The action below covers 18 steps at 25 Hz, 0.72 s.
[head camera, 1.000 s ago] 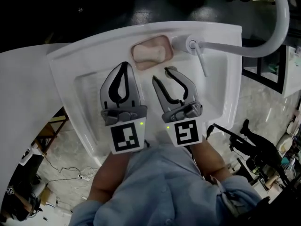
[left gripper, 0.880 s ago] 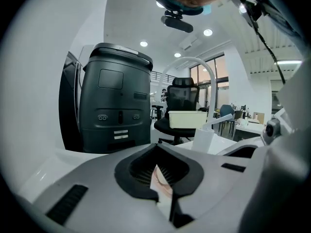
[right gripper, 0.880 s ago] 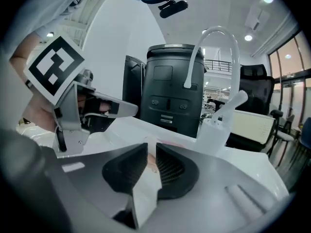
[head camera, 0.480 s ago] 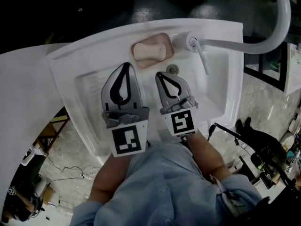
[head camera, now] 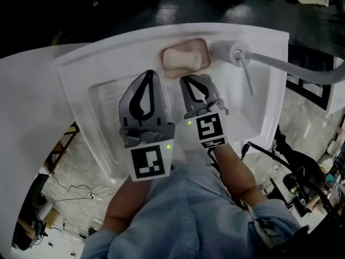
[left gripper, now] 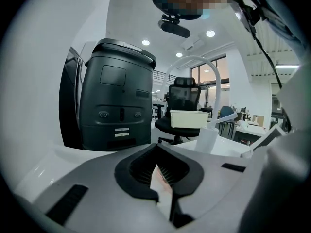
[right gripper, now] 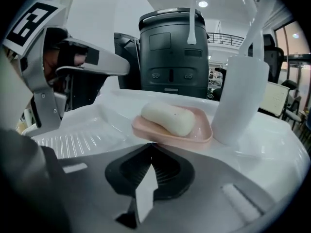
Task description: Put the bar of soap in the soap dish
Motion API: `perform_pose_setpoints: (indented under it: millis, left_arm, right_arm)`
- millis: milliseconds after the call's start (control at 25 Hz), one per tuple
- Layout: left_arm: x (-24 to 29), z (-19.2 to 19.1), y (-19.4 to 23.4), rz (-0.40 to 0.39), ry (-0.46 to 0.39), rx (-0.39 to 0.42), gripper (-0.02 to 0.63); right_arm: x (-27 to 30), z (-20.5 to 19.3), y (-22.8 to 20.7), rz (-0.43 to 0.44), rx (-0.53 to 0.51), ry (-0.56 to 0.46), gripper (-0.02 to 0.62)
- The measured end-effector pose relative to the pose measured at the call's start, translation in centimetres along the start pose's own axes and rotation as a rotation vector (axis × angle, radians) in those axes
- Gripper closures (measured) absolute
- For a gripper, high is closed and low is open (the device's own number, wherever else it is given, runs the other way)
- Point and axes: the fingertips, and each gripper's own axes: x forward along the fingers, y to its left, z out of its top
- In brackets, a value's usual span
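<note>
1. Over the white sink (head camera: 102, 63), at left: left gripper (head camera: 147, 74), jaws pressed together, empty.
2. On the back rim: bar of soap (head camera: 179, 59), lying in the pink soap dish (head camera: 204, 47).
3. Just in front of the dish: right gripper (head camera: 190, 80), jaws closed on nothing.

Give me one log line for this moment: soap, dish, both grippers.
soap: in pink soap dish | dish: on sink rim by faucet | left gripper: fingers shut, empty | right gripper: fingers shut, empty
</note>
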Motion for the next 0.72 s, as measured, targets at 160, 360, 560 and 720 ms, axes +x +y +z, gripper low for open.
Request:
perform_pose_setpoints:
  millis: [160, 360, 560, 720]
  left_arm:
    - [0.0, -0.1, 0.6, 0.007, 0.001, -0.008, 0.601]
    - [0.2, -0.2, 1.0, 0.012, -0.003, -0.016, 0.601]
    - [-0.3, -0.1, 1.3, 0.012, -0.005, -0.015, 0.601]
    - [-0.7, 0.3, 1.2, 0.01, -0.018, -0.013, 0.601]
  right_arm:
    - [0.3, 0.3, -0.1, 0.0, -0.003, 0.02, 0.592]
    - [0.8, 0.7, -0.4, -0.003, -0.016, 0.023, 0.592]
    - [1.0, 0.6, 0.0, 0.001, -0.016, 0.029, 0.592]
    - [0.5, -0.1, 0.5, 0.009, -0.007, 0.04, 0.592]
